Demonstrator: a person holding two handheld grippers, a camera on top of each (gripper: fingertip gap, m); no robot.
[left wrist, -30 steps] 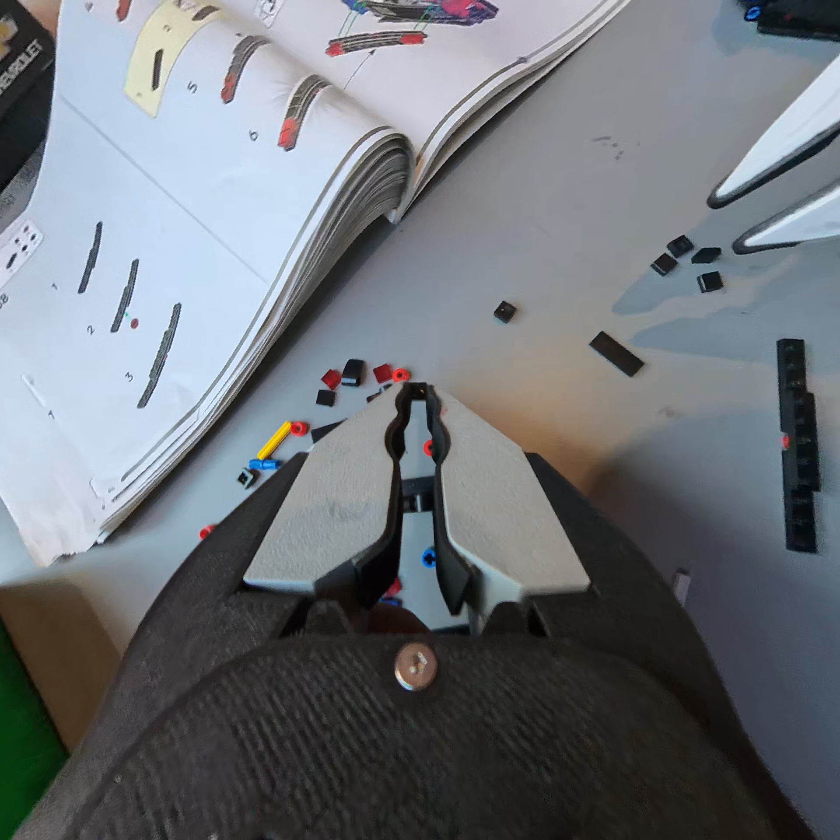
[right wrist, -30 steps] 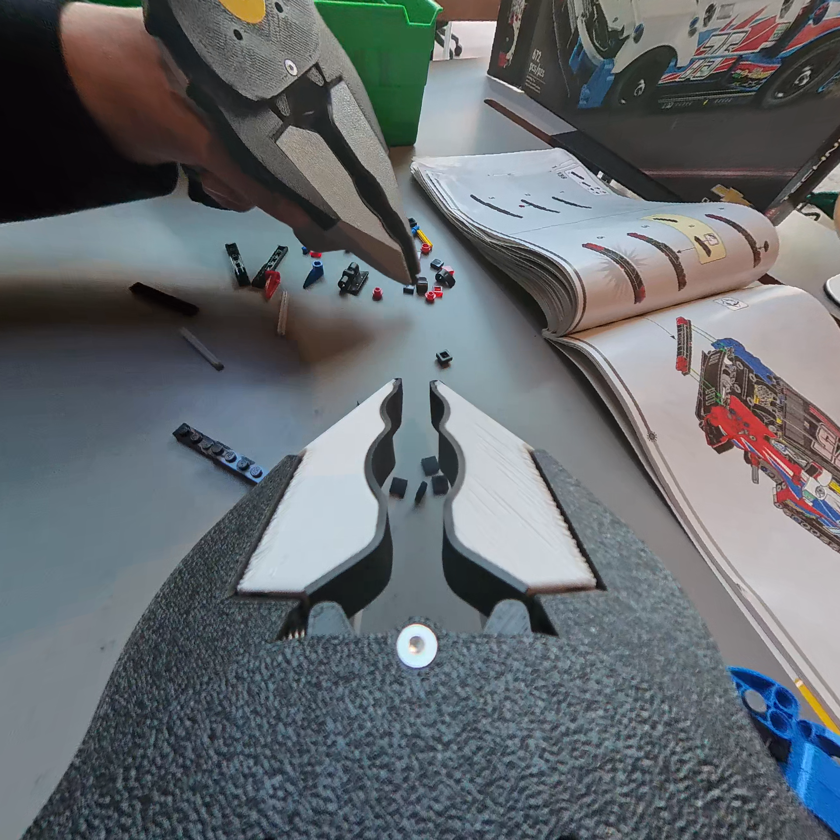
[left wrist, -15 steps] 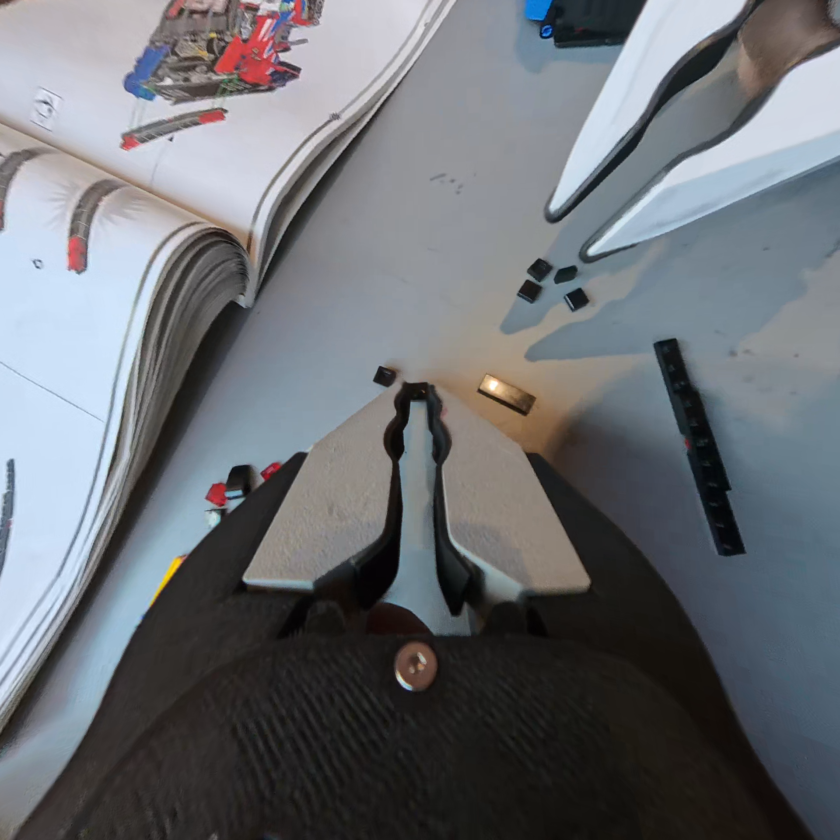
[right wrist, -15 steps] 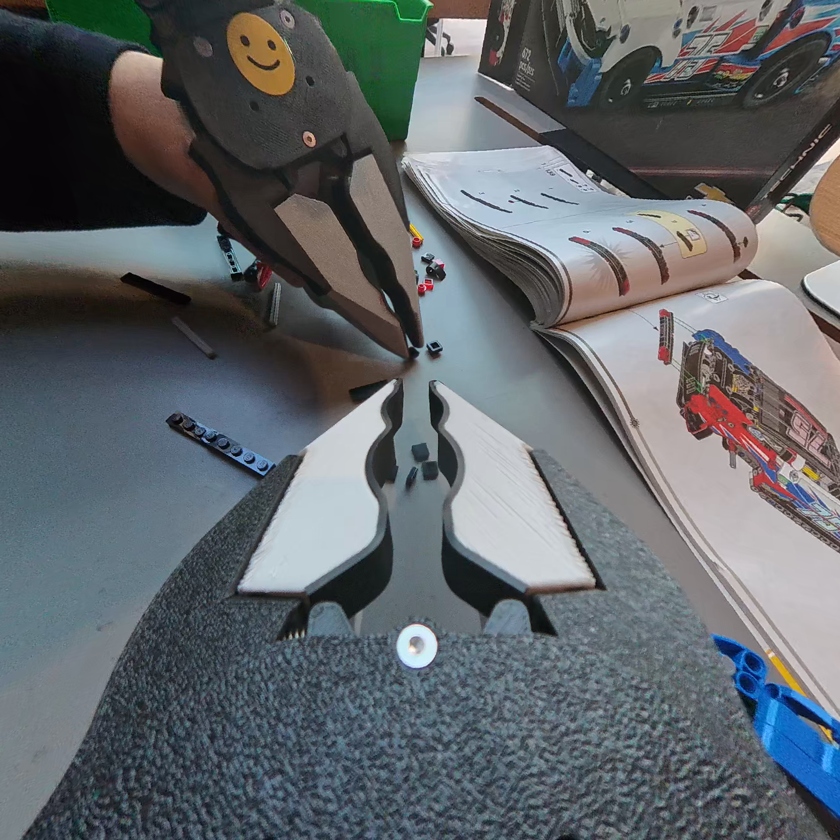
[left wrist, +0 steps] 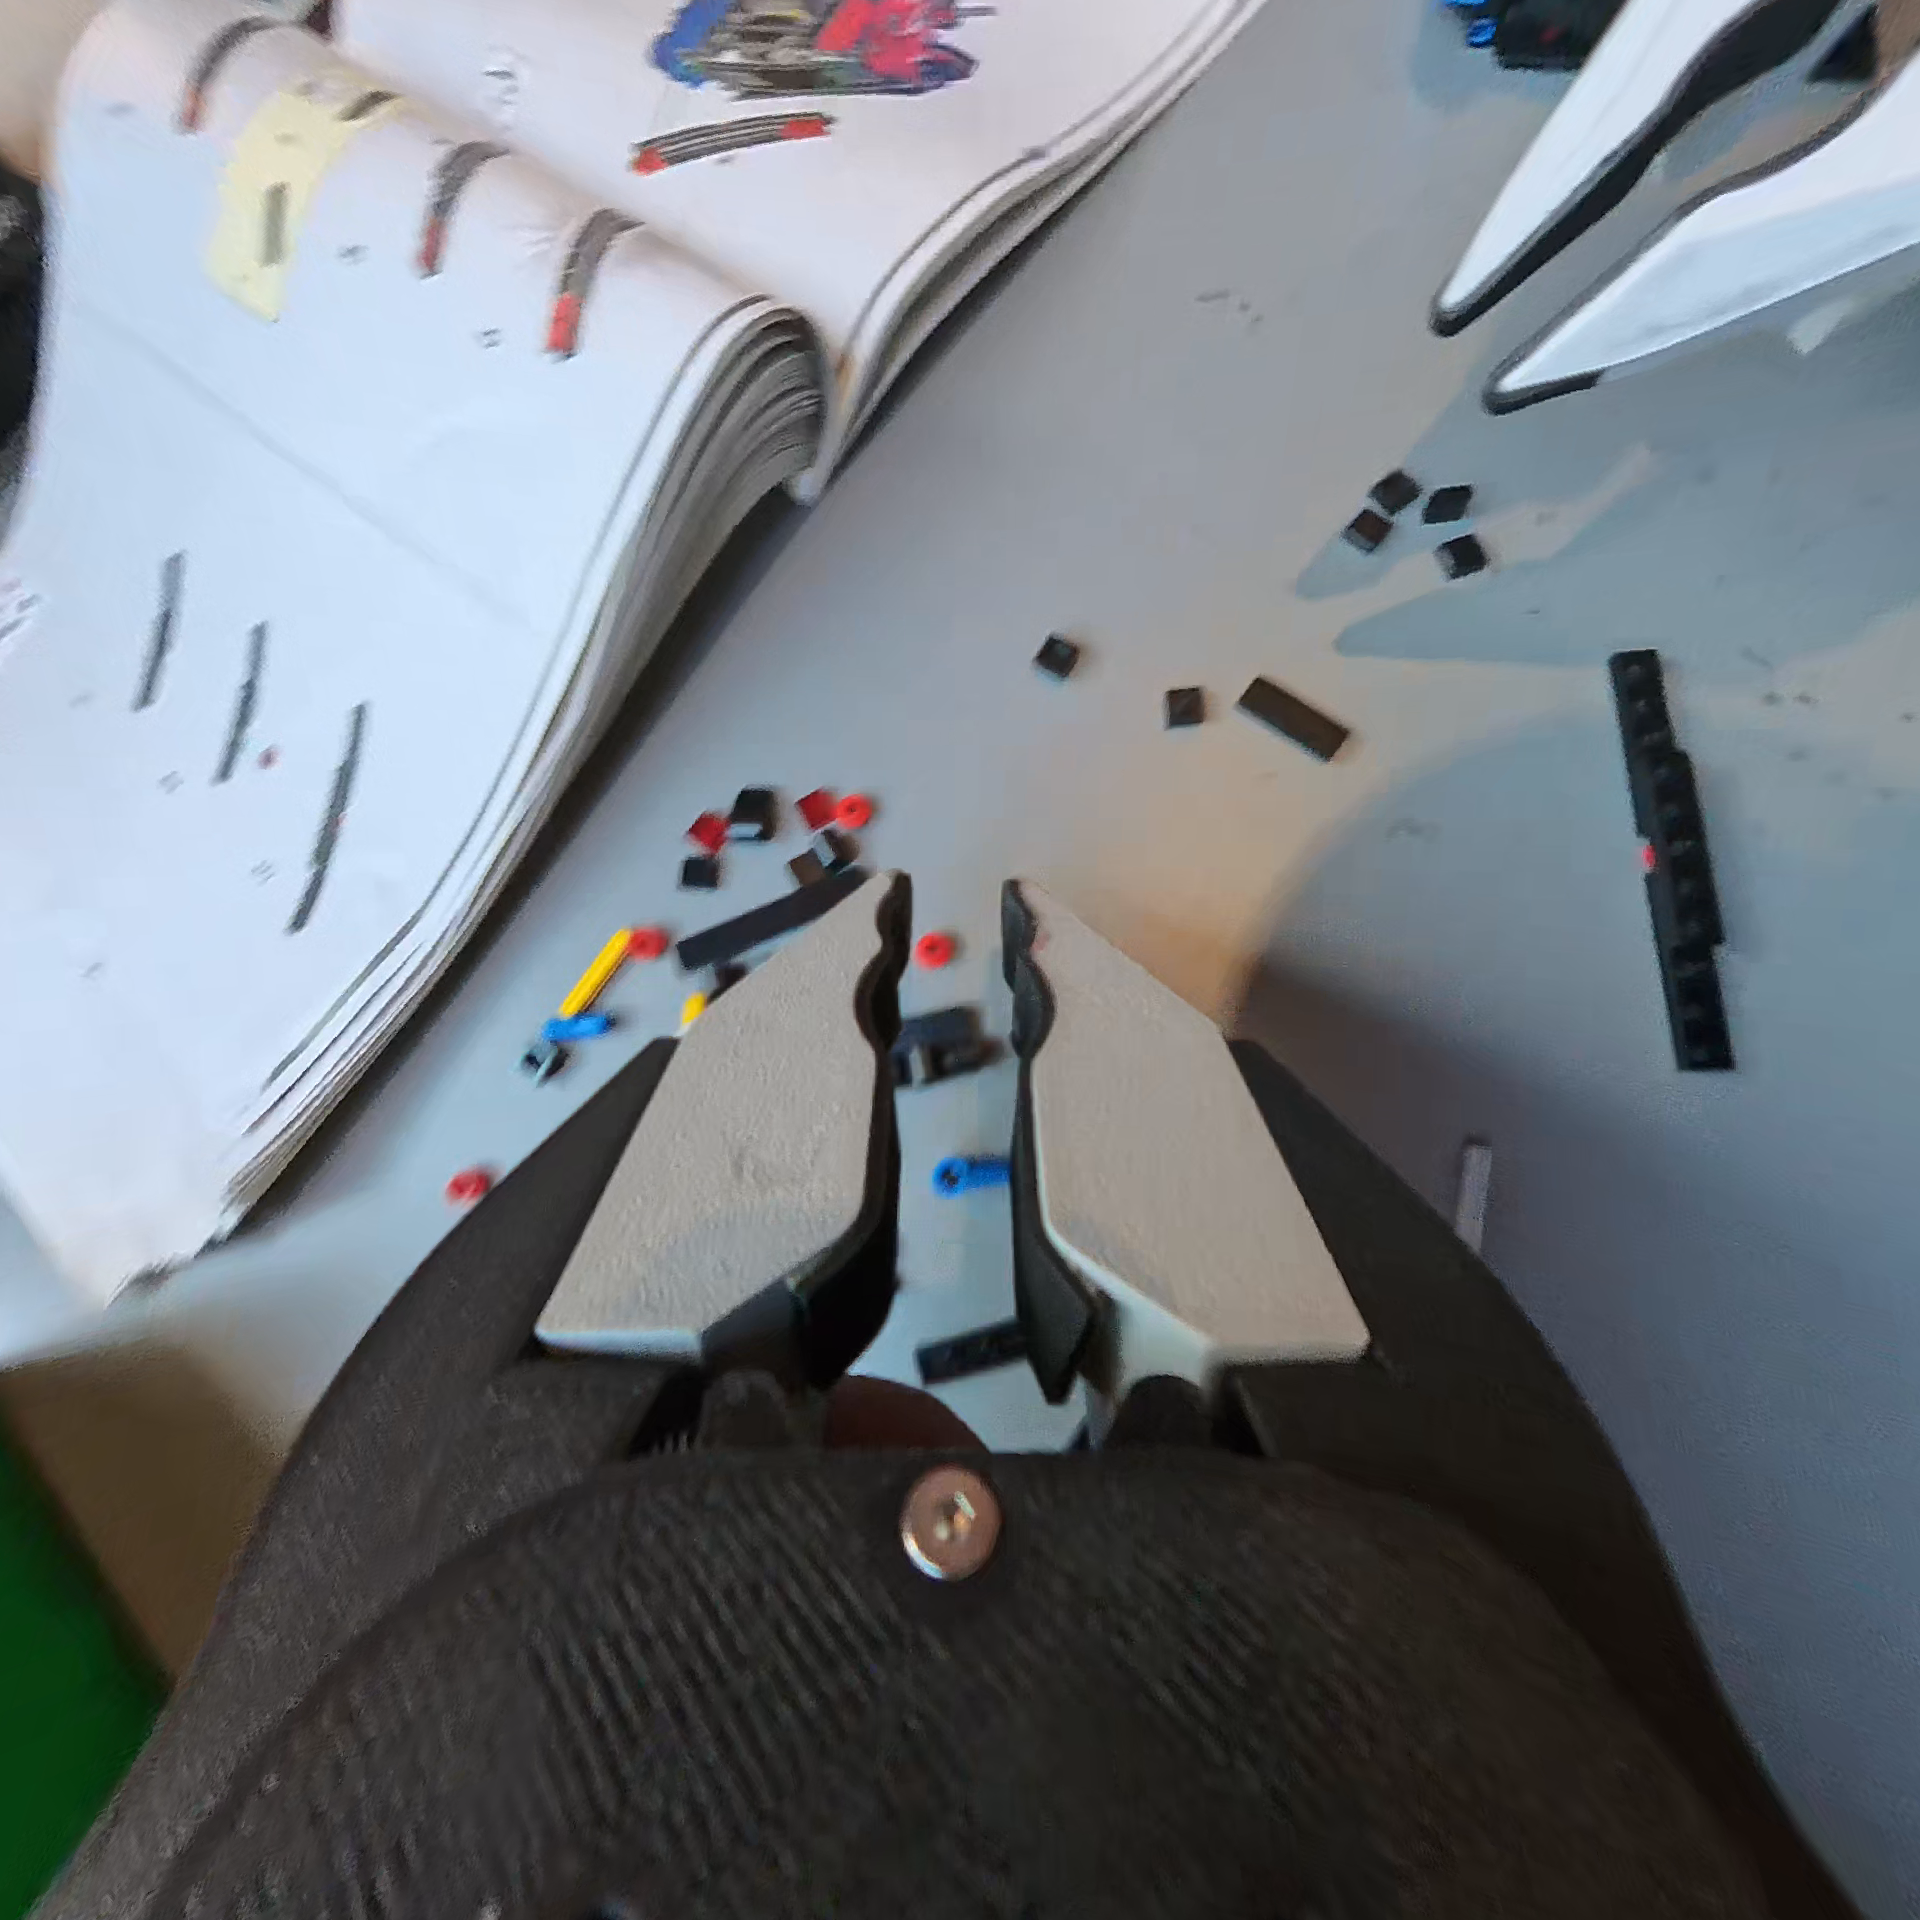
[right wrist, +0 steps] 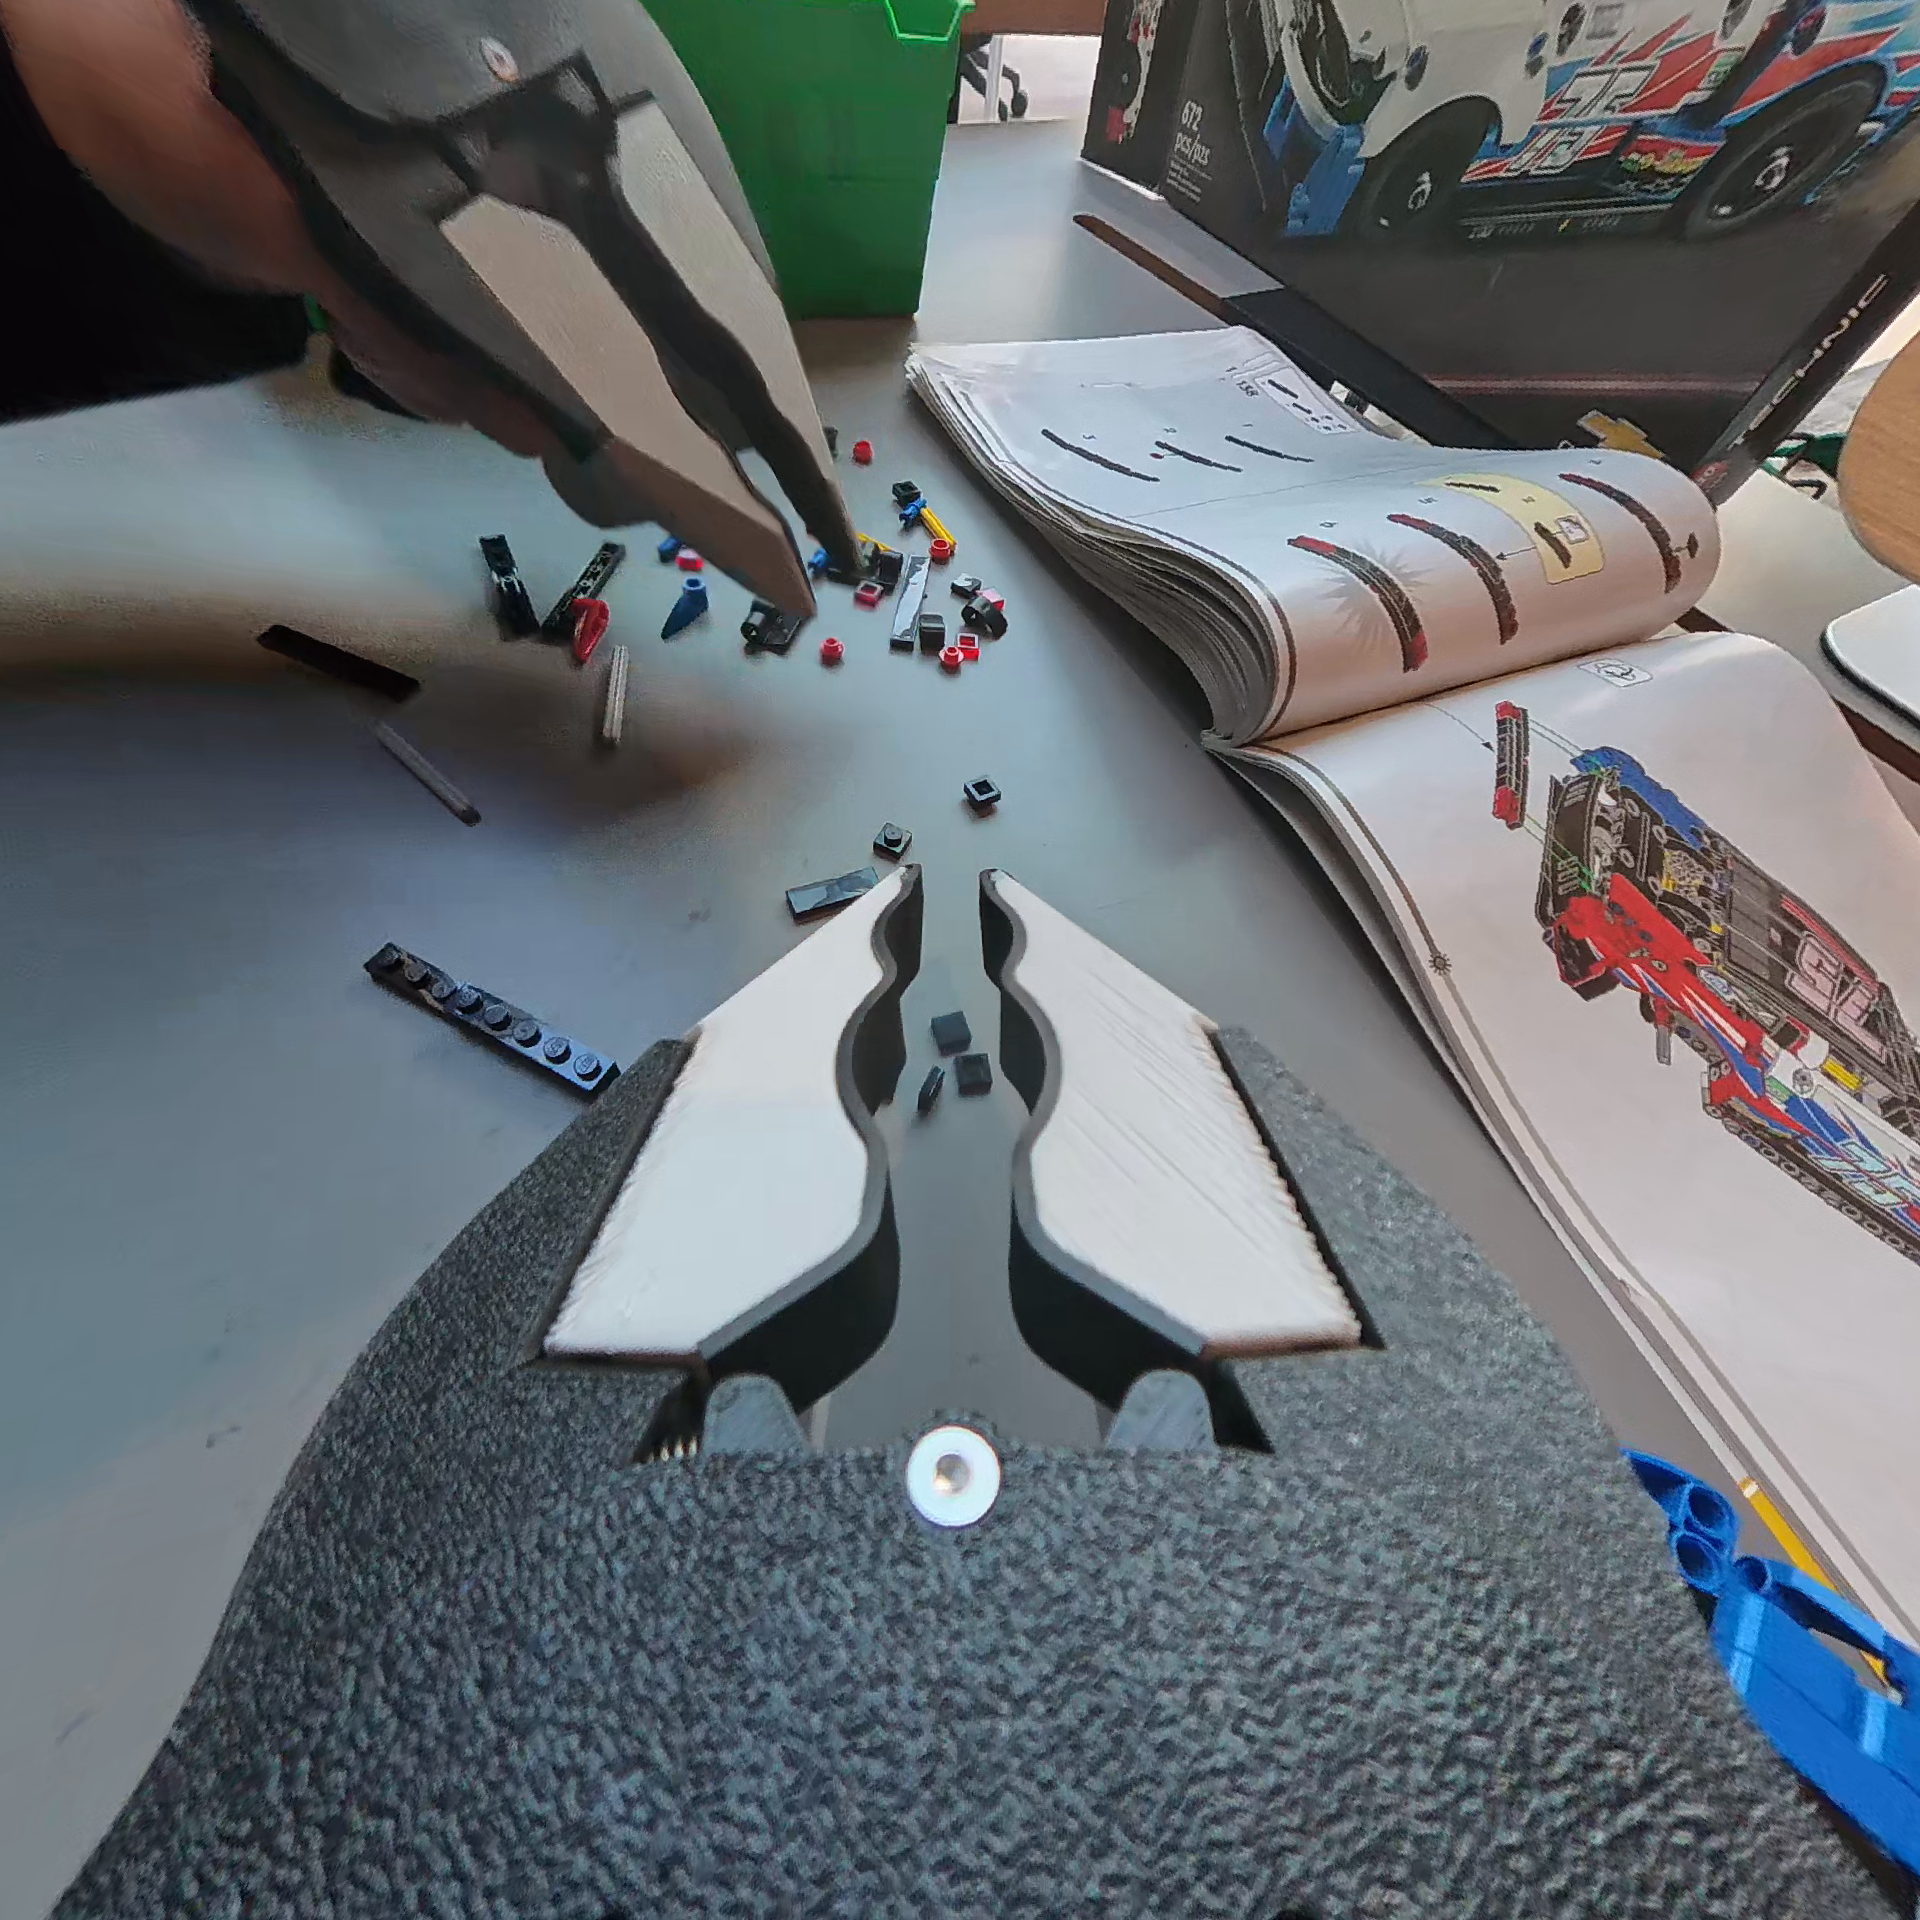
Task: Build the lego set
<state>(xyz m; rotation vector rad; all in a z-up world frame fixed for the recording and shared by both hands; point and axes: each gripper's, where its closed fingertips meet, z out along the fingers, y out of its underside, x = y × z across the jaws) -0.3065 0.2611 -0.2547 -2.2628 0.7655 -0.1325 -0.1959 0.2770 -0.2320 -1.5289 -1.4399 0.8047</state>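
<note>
Left gripper (left wrist: 954, 896): we are tilting it steeply down over the scattered small red, black and blue lego pieces (right wrist: 914, 613), jaws parted, gripping nothing; a red round stud (left wrist: 935, 949) is lying between its tips.
Right gripper (right wrist: 950, 883): we are holding it low and level, jaws apart and empty; small black square tiles (right wrist: 961, 1049) are lying between its fingers.
Long black studded plate (right wrist: 488, 1018): lying left of our right gripper.
Open white instruction booklet (right wrist: 1455, 623): lying to its right.

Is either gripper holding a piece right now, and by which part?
Neither. The left gripper is open above the scattered small pieces; the right gripper is open, with only loose black tiles showing between its fingers.
</note>
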